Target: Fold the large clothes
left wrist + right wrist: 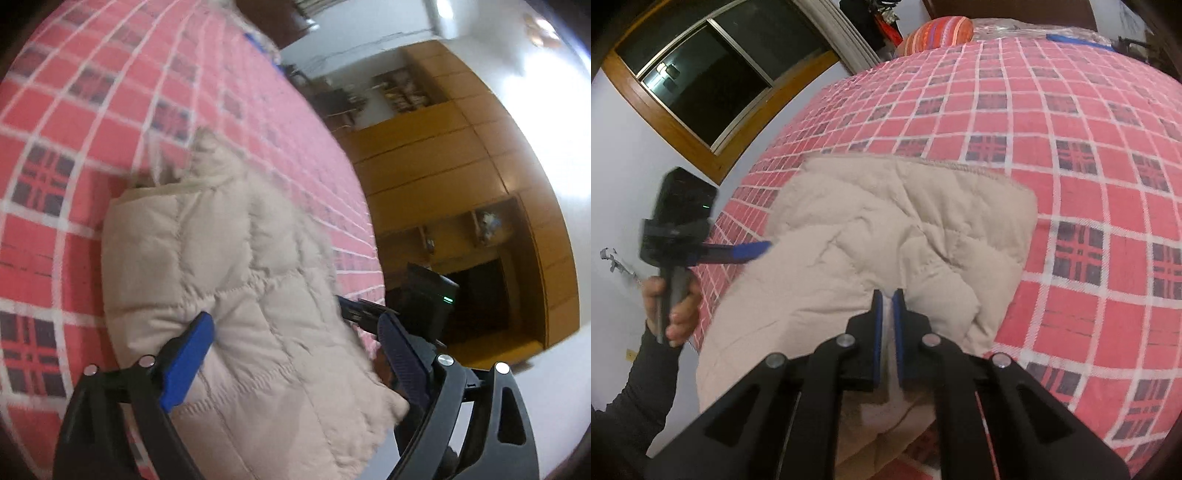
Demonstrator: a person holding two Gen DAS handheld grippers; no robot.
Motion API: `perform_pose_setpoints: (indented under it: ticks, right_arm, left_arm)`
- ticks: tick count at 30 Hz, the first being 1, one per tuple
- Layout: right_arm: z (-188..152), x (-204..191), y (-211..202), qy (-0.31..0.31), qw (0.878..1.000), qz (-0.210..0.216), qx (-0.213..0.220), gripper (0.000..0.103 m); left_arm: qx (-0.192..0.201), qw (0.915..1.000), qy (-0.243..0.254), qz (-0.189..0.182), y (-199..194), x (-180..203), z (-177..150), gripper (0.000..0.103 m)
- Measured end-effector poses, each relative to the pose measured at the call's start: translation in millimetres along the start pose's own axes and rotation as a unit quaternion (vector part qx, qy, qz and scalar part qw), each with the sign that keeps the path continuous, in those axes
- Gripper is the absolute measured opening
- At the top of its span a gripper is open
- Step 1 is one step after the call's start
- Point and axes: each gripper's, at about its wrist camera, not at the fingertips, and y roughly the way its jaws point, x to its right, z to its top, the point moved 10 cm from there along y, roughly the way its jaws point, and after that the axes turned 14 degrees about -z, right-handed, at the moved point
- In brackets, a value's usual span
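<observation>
Beige quilted puffer jacket [886,236] lies already folded compact on my red checked bed [1071,147]; my right hand-held gripper [887,295] pinches its fabric, left hand-held gripper [295,325] spread wide over it; little remains.

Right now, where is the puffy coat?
The beige quilted coat lies folded on the red checked bedspread near the bed's edge, in both views, with the right gripper pinching it.
</observation>
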Motion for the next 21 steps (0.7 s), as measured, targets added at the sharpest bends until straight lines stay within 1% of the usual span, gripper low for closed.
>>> perform_pose_setpoints:
  ticks: [1, 2, 3, 4, 5, 7, 9, 10, 12, 13, 14, 15, 16, 17, 19, 20, 21]
  right_arm:
    - [1, -6, -13, -0.002, 1.000, 0.005, 0.012, 0.010]
    - [0, -17, -29, -0.010, 0.999, 0.020, 0.024, 0.010]
    - [-5, -27, -44, -0.019, 0.999, 0.034, 0.033, 0.010]
    - [-12, -38, -57, -0.032, 0.998, 0.044, 0.039, 0.010]
    - [-22, -48, -69, -0.049, 0.997, 0.051, 0.042, 0.010]
    - [-51, -67, -85, -0.089, 0.994, 0.055, 0.042, 0.010]
    - [-71, -69, -81, -0.100, 0.994, 0.045, 0.028, 0.011]
    - [-78, -66, -73, -0.105, 0.994, 0.029, 0.022, 0.008]
    - [-86, -62, -54, -0.104, 0.994, 0.015, 0.004, 0.008]
    - [-88, -61, -48, -0.105, 0.994, 0.010, 0.002, 0.008]
    - [-88, -62, -51, -0.108, 0.994, 0.001, 0.009, 0.008]
    - [-88, -64, -59, -0.108, 0.994, -0.001, 0.017, 0.011]
    - [-89, -68, -73, -0.107, 0.994, 0.004, 0.031, 0.011]
    - [-92, -73, -87, -0.108, 0.993, 0.009, 0.044, 0.011]
    - [-100, -79, -101, -0.116, 0.992, 0.008, 0.058, 0.011]
    - [-105, -80, -105, -0.119, 0.991, 0.004, 0.061, 0.011]
    - [-114, -78, -101, -0.121, 0.991, -0.008, 0.055, 0.011]
  left_arm:
    - [0.002, 1.0000, 0.005, 0.001, -1, 5, -3, 0.091]
    - [0.012, 0.9998, 0.016, -0.004, -8, 15, -6, 0.091]
    - [0.023, 0.9994, 0.023, -0.010, -17, 27, -11, 0.091]
    - [0.024, 0.9991, 0.034, -0.010, -26, 38, -19, 0.091]
    - [0.023, 0.9988, 0.042, -0.012, -34, 44, -25, 0.091]
    - [0.000, 0.9973, 0.069, -0.026, -38, 65, -58, 0.091]
    - [-0.025, 0.9963, 0.081, -0.014, -31, 67, -85, 0.091]
    - [-0.034, 0.9963, 0.078, -0.006, -24, 60, -96, 0.092]
    - [-0.046, 0.9961, 0.073, 0.015, -13, 42, -105, 0.091]
    - [-0.041, 0.9966, 0.070, 0.015, -14, 40, -106, 0.091]
    - [-0.034, 0.9970, 0.069, 0.011, -19, 46, -104, 0.091]
    - [-0.027, 0.9969, 0.074, 0.003, -26, 56, -105, 0.091]
    - [-0.017, 0.9962, 0.084, -0.010, -34, 68, -108, 0.091]
    - [-0.012, 0.9955, 0.093, -0.016, -40, 78, -113, 0.091]
    - [-0.011, 0.9941, 0.106, -0.021, -48, 90, -125, 0.093]
    - [-0.015, 0.9934, 0.112, -0.022, -47, 92, -136, 0.095]
    - [-0.018, 0.9935, 0.111, -0.011, -44, 86, -143, 0.095]
